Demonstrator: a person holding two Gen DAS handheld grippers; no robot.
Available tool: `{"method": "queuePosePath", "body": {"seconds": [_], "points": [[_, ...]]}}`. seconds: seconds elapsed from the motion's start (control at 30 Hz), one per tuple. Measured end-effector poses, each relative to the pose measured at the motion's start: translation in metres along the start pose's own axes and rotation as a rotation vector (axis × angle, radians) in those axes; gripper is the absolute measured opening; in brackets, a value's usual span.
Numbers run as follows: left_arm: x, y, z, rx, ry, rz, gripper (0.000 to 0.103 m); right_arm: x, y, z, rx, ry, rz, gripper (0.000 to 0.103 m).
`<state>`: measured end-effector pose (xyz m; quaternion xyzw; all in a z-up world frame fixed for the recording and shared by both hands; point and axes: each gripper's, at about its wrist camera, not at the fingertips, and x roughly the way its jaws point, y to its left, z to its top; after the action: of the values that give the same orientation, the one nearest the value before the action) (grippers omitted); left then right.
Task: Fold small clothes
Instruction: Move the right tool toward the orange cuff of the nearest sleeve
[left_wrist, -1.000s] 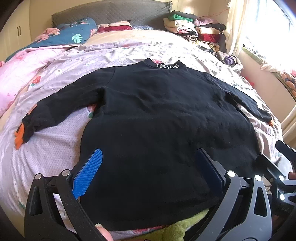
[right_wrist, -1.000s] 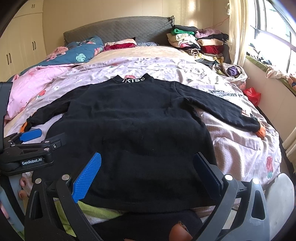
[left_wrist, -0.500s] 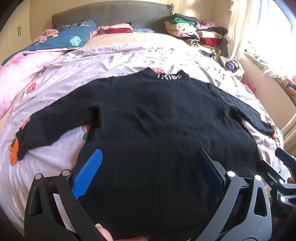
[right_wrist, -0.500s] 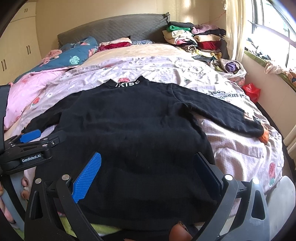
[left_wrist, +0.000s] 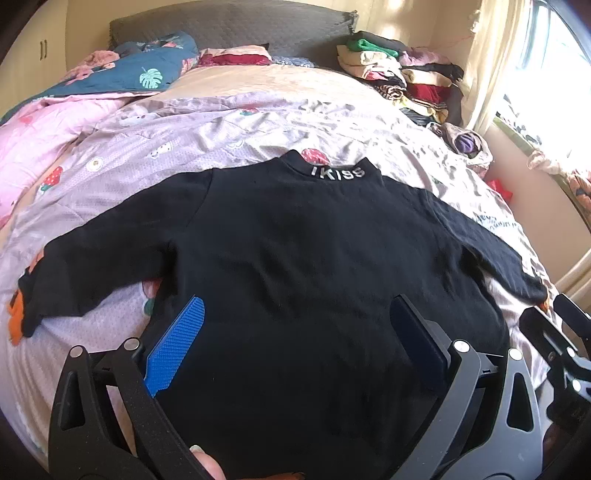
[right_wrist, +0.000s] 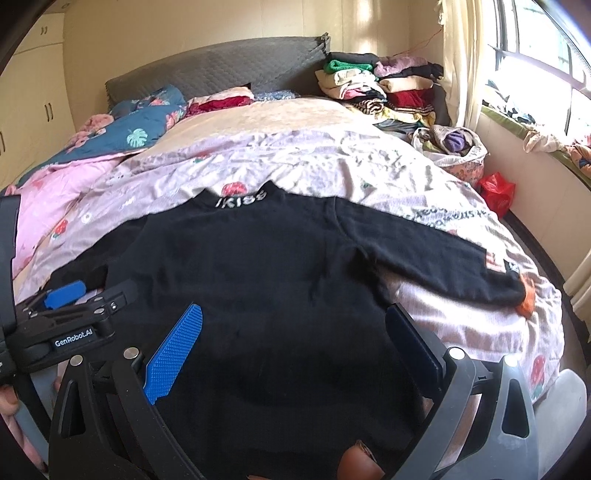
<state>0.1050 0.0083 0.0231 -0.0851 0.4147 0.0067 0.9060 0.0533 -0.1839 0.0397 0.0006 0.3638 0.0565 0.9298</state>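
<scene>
A small black long-sleeved sweater (left_wrist: 295, 266) lies flat on the bed with its collar, lettered "IKISS" (left_wrist: 338, 172), at the far end and both sleeves spread out; it also shows in the right wrist view (right_wrist: 258, 280). Its cuffs have orange trim (right_wrist: 526, 299). My left gripper (left_wrist: 299, 343) is open and empty over the lower left part of the sweater. My right gripper (right_wrist: 295, 343) is open and empty over the lower right part. The left gripper also shows at the left of the right wrist view (right_wrist: 74, 317). The hem is hidden below both views.
The bed has a pale purple strawberry-print cover (left_wrist: 221, 125), a pink quilt (left_wrist: 33, 136) at the left and a teal leaf-print one (left_wrist: 147, 74). A pile of folded clothes (right_wrist: 380, 88) sits by the headboard. A window and a red bag (right_wrist: 496, 192) are at the right.
Both grippers have moved forward and lower over the sweater, so the hem and the green cloth under it have dropped out of view. Both stay open.
</scene>
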Motion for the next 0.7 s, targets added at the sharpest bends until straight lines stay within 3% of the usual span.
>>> {"method": "queuePosePath", "body": {"seconds": [0.33, 0.7], "points": [[0.006, -0.002, 0.037, -0.024, -0.038, 0.027, 0.095, 0.007, -0.029, 0.044, 0.047, -0.067, -0.010, 0.099], [0.039, -0.028, 0.064, -0.016, -0.006, 0.005, 0.095, 0.024, -0.074, 0.061, 0.123, -0.090, -0.005, 0.099]]}}
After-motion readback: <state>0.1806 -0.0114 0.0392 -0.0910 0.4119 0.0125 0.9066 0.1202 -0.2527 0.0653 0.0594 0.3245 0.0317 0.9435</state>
